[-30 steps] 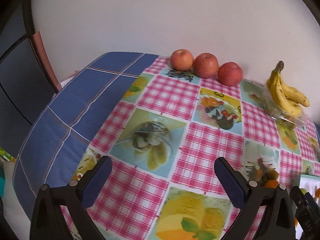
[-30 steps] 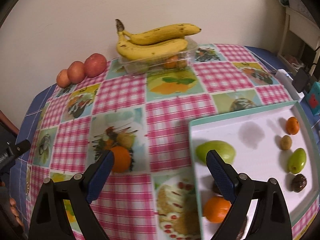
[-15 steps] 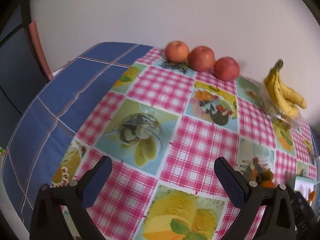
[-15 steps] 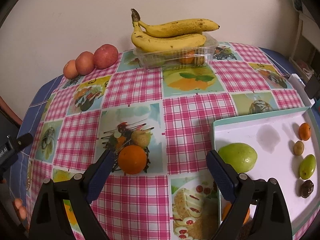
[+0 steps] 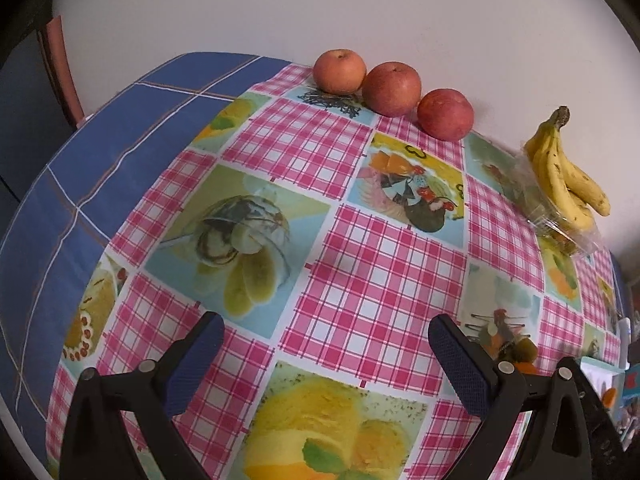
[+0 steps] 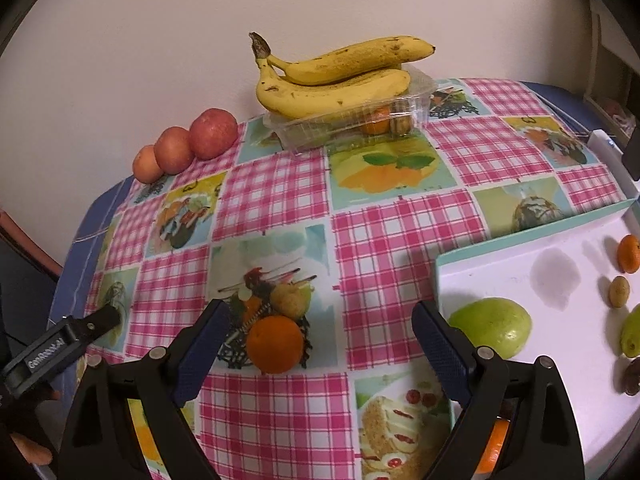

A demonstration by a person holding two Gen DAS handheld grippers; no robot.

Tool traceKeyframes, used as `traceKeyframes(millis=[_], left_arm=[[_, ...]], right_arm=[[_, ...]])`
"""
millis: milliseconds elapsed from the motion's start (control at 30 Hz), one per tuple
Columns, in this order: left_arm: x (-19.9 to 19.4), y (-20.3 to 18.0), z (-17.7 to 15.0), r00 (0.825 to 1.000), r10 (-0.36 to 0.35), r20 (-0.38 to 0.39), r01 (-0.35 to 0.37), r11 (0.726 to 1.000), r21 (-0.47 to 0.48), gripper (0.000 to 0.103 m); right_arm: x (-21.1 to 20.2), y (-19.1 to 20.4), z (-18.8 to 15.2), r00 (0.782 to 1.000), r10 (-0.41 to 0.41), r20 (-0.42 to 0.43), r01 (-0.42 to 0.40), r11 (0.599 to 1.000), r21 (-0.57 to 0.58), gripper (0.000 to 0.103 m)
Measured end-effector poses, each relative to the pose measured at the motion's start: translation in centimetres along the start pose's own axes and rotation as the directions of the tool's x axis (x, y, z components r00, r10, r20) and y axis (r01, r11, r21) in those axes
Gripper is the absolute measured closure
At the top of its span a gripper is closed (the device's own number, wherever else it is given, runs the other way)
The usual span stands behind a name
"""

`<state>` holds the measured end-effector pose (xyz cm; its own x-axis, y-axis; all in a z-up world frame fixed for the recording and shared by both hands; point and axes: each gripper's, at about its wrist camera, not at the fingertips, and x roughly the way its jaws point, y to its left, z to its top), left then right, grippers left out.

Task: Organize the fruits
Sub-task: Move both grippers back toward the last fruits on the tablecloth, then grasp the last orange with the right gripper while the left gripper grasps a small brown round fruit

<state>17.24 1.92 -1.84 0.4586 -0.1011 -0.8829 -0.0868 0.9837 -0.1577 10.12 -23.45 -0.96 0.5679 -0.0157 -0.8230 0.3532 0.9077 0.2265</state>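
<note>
The right gripper (image 6: 316, 344), jaws wide and empty, frames the round orange fruit (image 6: 275, 344) low in the frame, ready to grab. The left gripper (image 5: 326, 356) waits empty, jaws wide too.

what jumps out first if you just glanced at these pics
The loud pink checked tablecloth with its fruit pictures fills both views. Against the back wall sit three red apples in a row and a bunch of bananas lying on a clear plastic box. Nearer, a lone orange rests on the cloth between the open jaws of the right hand-held gripper, beside a white tray holding a large green fruit.
</note>
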Motion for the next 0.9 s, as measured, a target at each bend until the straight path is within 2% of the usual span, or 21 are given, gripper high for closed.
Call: traceKeyframes(millis=[133,433,467,500,600,900], left_arm=[[0.4,0.2,0.0,1.000,0.000,-0.007,-0.001,1.000,-0.012,0.000],[0.9,0.0,-0.1,0.999,-0.004,-0.032,0.003,1.000,-0.021,0.000],[1.0,0.0,-0.1,0.999,-0.004,-0.034,0.003,1.000,-0.020,0.000],[1.0,0.0,-0.1,0.999,-0.004,-0.035,0.003,1.000,-0.020,0.000],[1.1,-0.1,0.0,0.999,-0.005,-0.040,0.004,1.000,-0.018,0.000],[0.9,-0.2,-0.1,0.999,-0.009,-0.049,0.008,1.000,-0.024,0.000]], right_arm=[[0.7,0.4,0.0,1.000,0.009,-0.021,-0.010,1.000,-0.011,0.025],[2.9,1.6,-1.2,0.994,0.018,-0.107,-0.023,0.999,-0.038,0.032],[3.1,1.8,-1.3,0.993,0.016,-0.115,-0.022,0.999,-0.047,0.035],[3.2,1.9,-1.3,0.993,0.014,-0.119,-0.021,0.998,-0.051,0.042],[3.6,2.3,-1.6,0.991,0.013,-0.135,-0.022,0.998,-0.065,0.044],[3.4,2.6,-1.6,0.989,0.033,-0.147,-0.046,0.996,-0.081,0.063]])
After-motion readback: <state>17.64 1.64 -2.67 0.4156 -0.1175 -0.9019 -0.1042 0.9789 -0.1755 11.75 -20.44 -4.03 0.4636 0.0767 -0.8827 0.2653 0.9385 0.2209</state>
